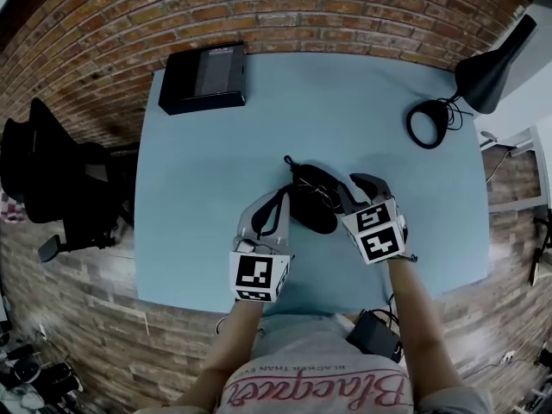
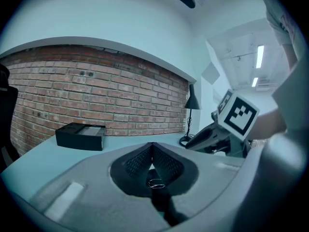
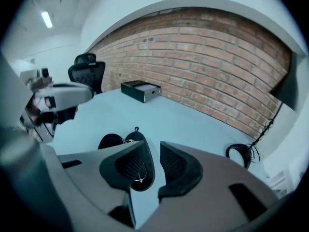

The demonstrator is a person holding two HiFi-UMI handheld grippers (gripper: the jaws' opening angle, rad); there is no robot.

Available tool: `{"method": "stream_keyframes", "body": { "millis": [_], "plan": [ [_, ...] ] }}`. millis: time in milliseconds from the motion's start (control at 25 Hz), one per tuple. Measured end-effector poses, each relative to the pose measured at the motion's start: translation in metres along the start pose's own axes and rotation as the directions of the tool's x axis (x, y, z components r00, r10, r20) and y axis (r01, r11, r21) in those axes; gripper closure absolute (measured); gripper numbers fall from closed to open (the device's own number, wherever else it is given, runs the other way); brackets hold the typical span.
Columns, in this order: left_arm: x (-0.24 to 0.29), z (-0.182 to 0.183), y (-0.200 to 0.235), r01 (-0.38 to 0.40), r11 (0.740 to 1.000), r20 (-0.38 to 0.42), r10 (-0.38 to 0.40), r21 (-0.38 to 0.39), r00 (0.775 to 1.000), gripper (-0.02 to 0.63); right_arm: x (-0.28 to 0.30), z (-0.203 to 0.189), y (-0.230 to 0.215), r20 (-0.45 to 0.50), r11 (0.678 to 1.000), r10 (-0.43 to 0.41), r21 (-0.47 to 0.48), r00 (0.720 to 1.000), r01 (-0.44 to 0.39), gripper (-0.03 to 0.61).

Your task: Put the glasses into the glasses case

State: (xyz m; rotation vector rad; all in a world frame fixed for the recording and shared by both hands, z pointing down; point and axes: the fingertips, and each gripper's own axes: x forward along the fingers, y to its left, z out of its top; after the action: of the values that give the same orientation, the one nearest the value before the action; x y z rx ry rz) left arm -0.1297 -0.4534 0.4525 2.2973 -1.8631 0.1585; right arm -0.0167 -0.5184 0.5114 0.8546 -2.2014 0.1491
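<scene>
A black glasses case [image 1: 316, 216] lies open at the middle of the light blue table [image 1: 216, 197], with thin wire-framed glasses [image 1: 316, 190] resting in it. My left gripper [image 1: 278, 201] sits at the case's left edge. Its jaws [image 2: 152, 149] are shut, tips touching, and I see nothing pinched between them. My right gripper [image 1: 352, 185] hovers at the case's right side. In the right gripper view it [image 3: 154, 151] stands open, and the case [image 3: 136, 135] shows below its left jaw. A bit of wire frame shows through each gripper's gap.
A black box [image 1: 205, 78] sits at the table's far left by the brick wall. A black desk lamp [image 1: 485, 76] and its coiled cable [image 1: 427, 124] stand at the far right. An office chair [image 1: 52, 171] is off the table's left side.
</scene>
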Motion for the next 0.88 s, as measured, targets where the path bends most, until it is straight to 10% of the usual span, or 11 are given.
{"method": "stream_keyframes", "body": {
  "millis": [240, 880],
  "plan": [
    [-0.020, 0.019, -0.018, 0.022, 0.999, 0.051, -0.024, 0.030, 0.998, 0.609, -0.072, 0.020, 0.002, 0.219, 0.988, -0.058, 0.153, 0.974, 0.024, 0.482],
    [-0.069, 0.085, -0.068, 0.061, 0.986, 0.228, -0.095, 0.153, 0.969, 0.609, -0.187, 0.047, 0.043, 0.546, 0.982, -0.150, 0.178, 0.824, 0.060, 0.571]
  ]
}}
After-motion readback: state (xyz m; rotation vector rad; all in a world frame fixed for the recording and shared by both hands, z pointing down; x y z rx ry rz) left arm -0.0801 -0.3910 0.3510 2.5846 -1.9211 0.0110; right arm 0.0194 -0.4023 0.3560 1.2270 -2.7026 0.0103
